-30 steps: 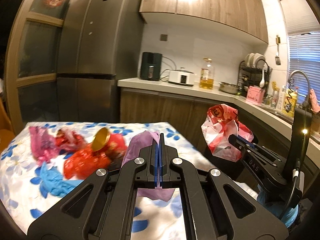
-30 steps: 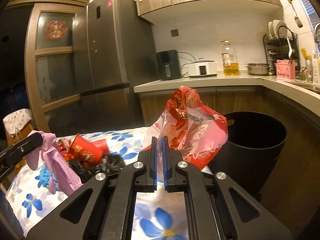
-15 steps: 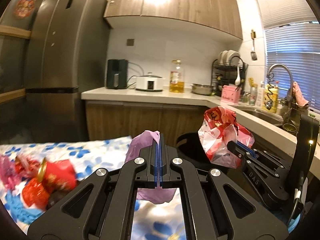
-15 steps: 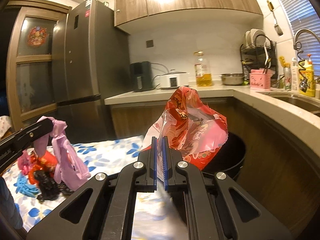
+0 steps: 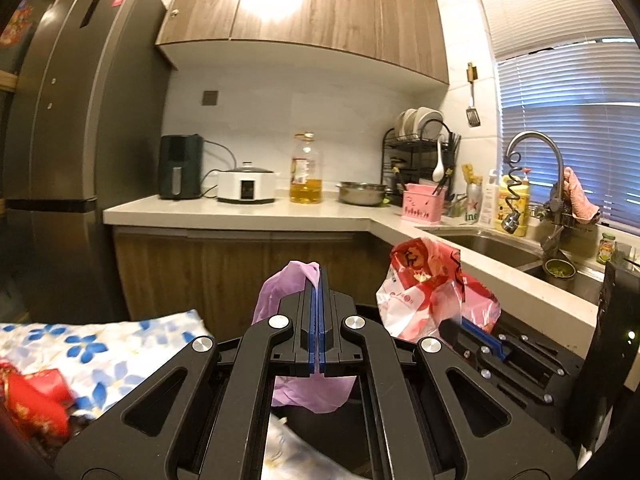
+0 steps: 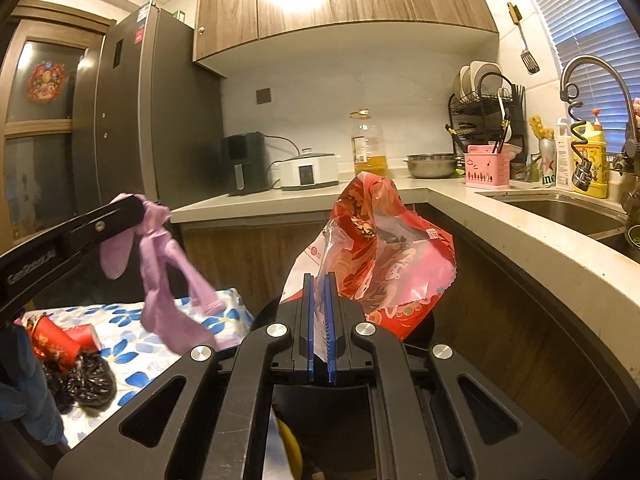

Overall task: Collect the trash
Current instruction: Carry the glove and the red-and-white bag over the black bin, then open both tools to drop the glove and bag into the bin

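Purple bag (image 5: 298, 292): thin, soft plastic. It hangs limp and looks very light.
Left gripper (image 5: 319, 322): squeezed tight on a top fold of the purple bag, up in the air by the table (image 5: 120, 344) edge.
Red bag (image 6: 376, 248): crinkly, puffy plastic, also light. It may slip if pinched loosely.
Right gripper (image 6: 319, 334): closed on a clear edge of the red bag, held over the black bin (image 6: 420, 326).
Best hold: a bunched fold near the top, so the bag dangles below.
Left on the table: red wrappers (image 6: 60, 340) and a black crumpled bag (image 6: 90, 380).
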Tool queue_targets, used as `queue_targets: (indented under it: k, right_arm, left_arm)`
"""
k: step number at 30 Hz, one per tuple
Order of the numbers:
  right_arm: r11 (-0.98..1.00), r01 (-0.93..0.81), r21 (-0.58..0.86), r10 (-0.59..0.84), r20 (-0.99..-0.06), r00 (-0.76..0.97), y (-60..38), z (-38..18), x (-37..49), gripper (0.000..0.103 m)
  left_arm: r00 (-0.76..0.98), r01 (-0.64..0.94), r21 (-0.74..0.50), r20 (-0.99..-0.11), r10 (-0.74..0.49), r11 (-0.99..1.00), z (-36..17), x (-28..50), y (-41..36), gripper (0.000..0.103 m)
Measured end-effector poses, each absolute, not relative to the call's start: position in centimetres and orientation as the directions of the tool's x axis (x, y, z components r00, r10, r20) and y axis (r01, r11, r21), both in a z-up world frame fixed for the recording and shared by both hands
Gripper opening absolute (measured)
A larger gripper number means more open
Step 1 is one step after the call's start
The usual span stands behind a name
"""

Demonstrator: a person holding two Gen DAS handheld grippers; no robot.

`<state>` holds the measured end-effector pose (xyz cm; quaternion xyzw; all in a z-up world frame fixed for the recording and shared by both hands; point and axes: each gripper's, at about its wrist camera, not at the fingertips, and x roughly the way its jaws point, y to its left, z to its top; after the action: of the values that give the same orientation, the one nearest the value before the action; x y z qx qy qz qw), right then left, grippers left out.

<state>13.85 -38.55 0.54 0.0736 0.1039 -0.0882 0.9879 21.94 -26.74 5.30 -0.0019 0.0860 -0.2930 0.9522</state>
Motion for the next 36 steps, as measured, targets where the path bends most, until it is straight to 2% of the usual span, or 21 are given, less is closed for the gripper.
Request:
queue_targets:
  k: [22,36]
  right_arm:
    - [0.973,0.198,0.121,-0.166,-0.234,0.958,-41.1,-0.3,17.0,0.005]
    - [0.976,0.17,0.137,-0.129,-0.267,0.955,-42.3,-1.0,18.8,0.006]
  left_arm:
    - [0.746,0.632,-0.12,-0.172,-0.643,0.765,2.5,28.0,-32.1,0.0]
    - [0.731,0.635,-0.11,-0.232,-0.641,0.764,0.4,30.0,-33.3,0.0]
